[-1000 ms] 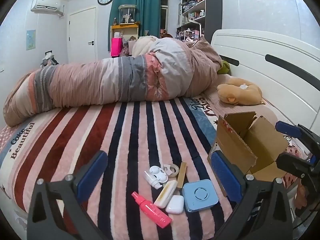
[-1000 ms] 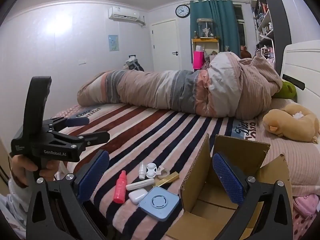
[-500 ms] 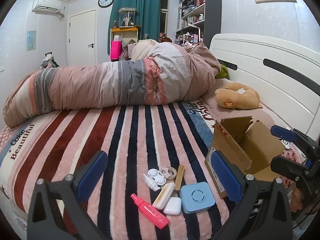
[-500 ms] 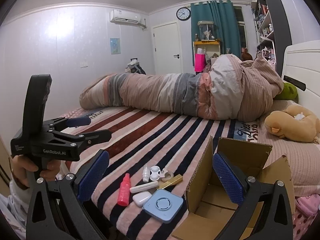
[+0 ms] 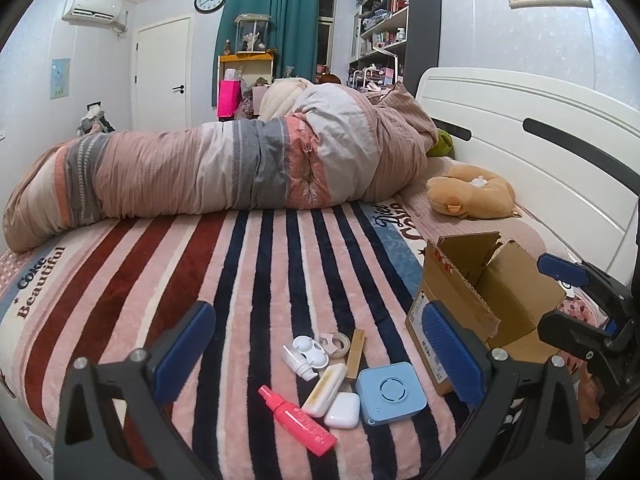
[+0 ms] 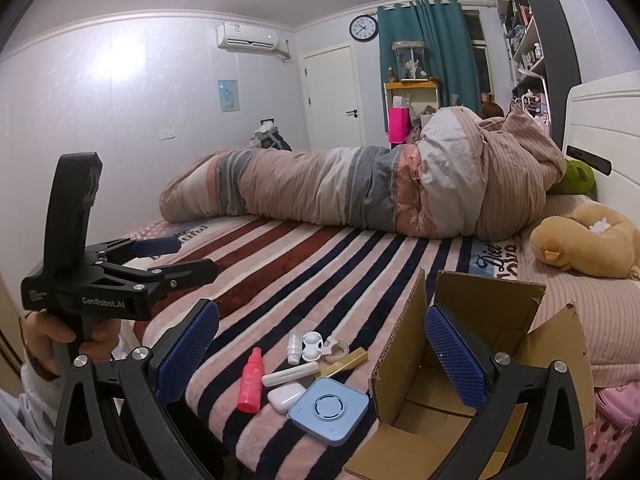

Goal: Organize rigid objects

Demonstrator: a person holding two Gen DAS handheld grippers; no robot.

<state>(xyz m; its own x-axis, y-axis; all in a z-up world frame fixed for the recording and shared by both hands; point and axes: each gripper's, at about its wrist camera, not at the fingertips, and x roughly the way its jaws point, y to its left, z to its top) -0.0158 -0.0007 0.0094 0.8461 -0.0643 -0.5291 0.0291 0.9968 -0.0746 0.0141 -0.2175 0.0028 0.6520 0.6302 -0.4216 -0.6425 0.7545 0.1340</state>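
Observation:
A cluster of small items lies on the striped blanket near the bed's front edge: a pink spray bottle (image 5: 297,420), a cream tube (image 5: 325,389), a white earbud case (image 5: 342,410), a blue square device (image 5: 390,393), a white contact-lens case (image 5: 308,349), a tape roll (image 5: 335,343) and a gold stick (image 5: 356,347). An open cardboard box (image 5: 488,300) stands right of them. The same items (image 6: 328,404) and box (image 6: 460,364) show in the right wrist view. My left gripper (image 5: 316,352) is open above the cluster, empty. My right gripper (image 6: 320,348) is open, empty.
A rolled striped duvet (image 5: 224,168) lies across the bed behind. A tan plush toy (image 5: 472,196) rests by the white headboard (image 5: 520,132). The left gripper's body (image 6: 100,280) shows at the left of the right wrist view, the right gripper (image 5: 580,304) at the left view's right edge.
Both grippers have drawn back and risen slightly; the items and box look a little farther off. Both stay open and nothing was picked up.

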